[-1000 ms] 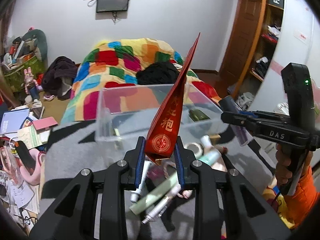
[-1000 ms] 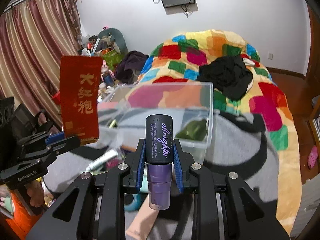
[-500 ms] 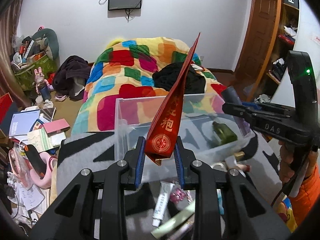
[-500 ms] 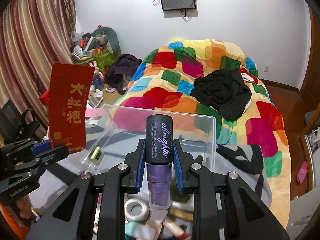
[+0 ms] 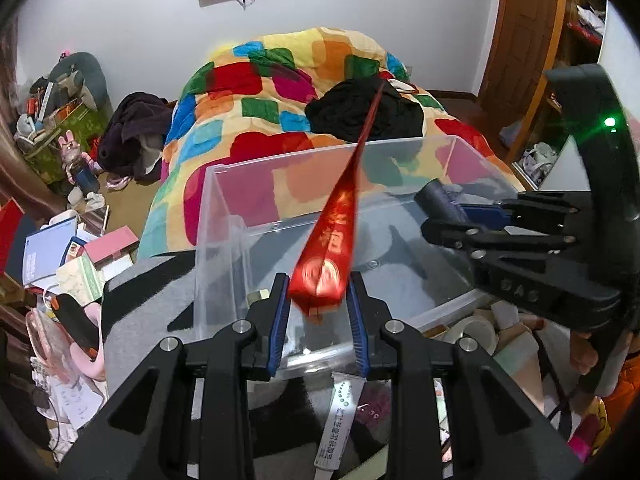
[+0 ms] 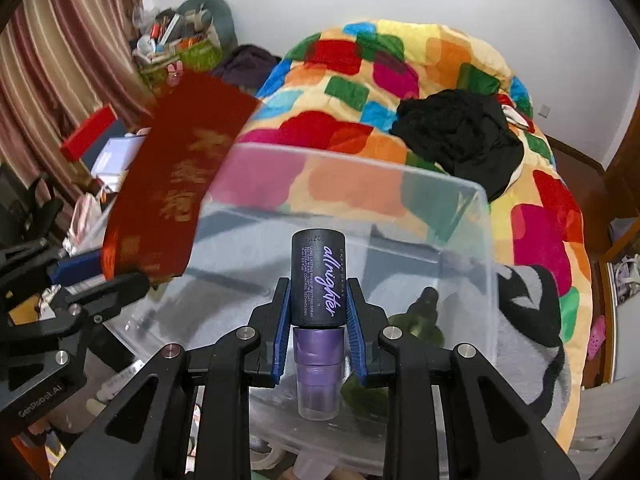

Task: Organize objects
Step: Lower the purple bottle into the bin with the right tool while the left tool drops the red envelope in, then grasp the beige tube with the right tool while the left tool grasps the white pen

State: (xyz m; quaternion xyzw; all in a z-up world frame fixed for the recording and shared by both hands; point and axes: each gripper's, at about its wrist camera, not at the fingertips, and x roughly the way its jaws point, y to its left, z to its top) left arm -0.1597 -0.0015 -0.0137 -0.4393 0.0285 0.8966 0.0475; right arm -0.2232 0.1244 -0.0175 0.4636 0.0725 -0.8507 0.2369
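A flat red packet with gold characters (image 5: 336, 240) is clamped in the left gripper (image 5: 318, 312) – a black-and-purple spray bottle (image 6: 318, 280) in the right gripper (image 6: 318, 316) – both held over the clear plastic bin (image 6: 486, 240).

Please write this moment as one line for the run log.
left gripper: shut on red packet | right gripper: shut on spray bottle | both over clear bin
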